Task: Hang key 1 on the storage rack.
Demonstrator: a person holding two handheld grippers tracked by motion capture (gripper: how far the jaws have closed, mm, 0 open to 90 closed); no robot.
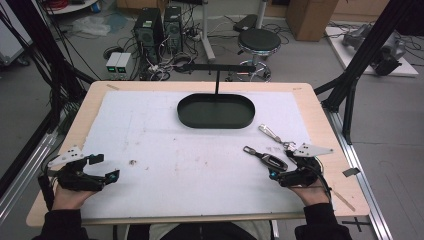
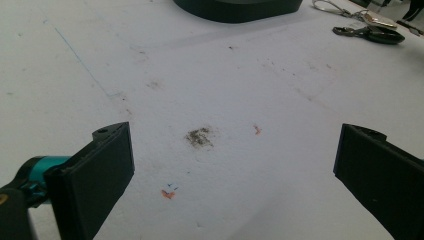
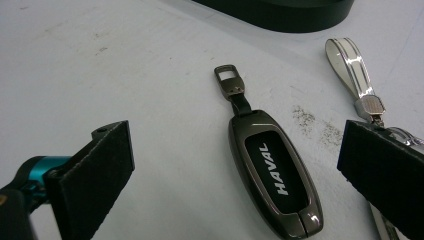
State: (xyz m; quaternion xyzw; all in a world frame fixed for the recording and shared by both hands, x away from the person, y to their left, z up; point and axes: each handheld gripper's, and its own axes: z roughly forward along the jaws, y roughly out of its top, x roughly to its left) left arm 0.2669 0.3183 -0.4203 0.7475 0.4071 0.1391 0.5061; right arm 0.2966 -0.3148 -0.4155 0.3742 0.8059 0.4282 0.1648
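A dark metallic key fob (image 3: 275, 175) marked HAVAL, with a small buckle loop, lies flat on the white mat (image 1: 165, 150). It sits just ahead of and between the wide-apart jaws of my right gripper (image 3: 236, 150), which do not touch it. In the high view the fob (image 1: 265, 158) is at the right, just left of the open right gripper (image 1: 281, 166). A silver-and-white key strap (image 3: 350, 65) lies beside the fob, partly behind the right jaw. My left gripper (image 1: 106, 167) rests at the front left, open over bare mat (image 2: 230, 155).
A black oval tray (image 1: 216, 111) stands at the back middle of the mat, with a thin black stand rising behind it. The mat carries small smudges and marks (image 2: 200, 137). Wooden table edges (image 1: 320, 125) frame the mat; a stool and computers stand on the floor beyond.
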